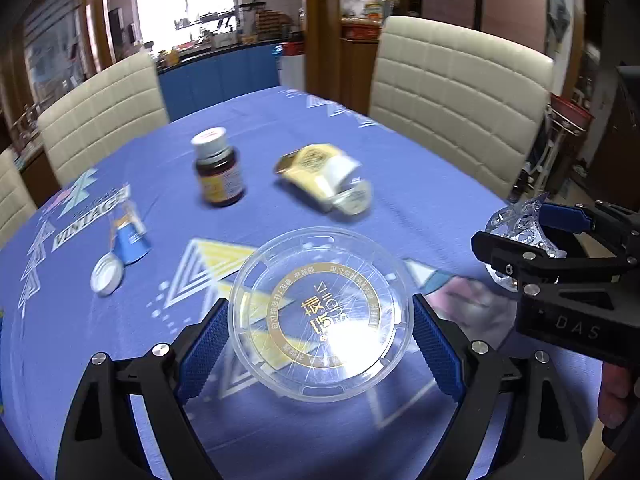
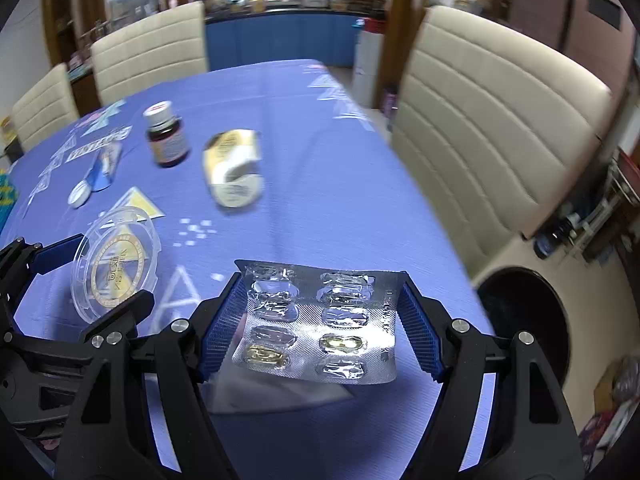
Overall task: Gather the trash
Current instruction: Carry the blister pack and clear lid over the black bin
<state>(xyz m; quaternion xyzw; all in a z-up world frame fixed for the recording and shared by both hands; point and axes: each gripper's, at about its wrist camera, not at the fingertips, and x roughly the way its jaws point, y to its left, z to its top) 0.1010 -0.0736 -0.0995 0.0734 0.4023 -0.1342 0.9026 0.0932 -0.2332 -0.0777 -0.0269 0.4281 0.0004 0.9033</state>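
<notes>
My left gripper [image 1: 320,332] is shut on a clear round plastic lid [image 1: 320,312] with a gold ring print, held above the blue tablecloth [image 1: 400,152]; the same lid [image 2: 116,260] shows at the left in the right wrist view. My right gripper [image 2: 322,328] is shut on a silver pill blister sheet [image 2: 320,320], pinched at both side edges. In the left wrist view the right gripper [image 1: 520,232] with the crumpled blister [image 1: 516,228] is at the right. A black round bin [image 2: 524,320] stands on the floor beside the table.
On the cloth stand a brown pill bottle [image 1: 218,172] with a white cap, a crumpled yellow-white package [image 1: 324,178], a small blue tube [image 1: 130,240] and a white cap [image 1: 106,276]. Cream chairs [image 1: 456,96] ring the table. A person's fingers [image 1: 612,396] show at the right.
</notes>
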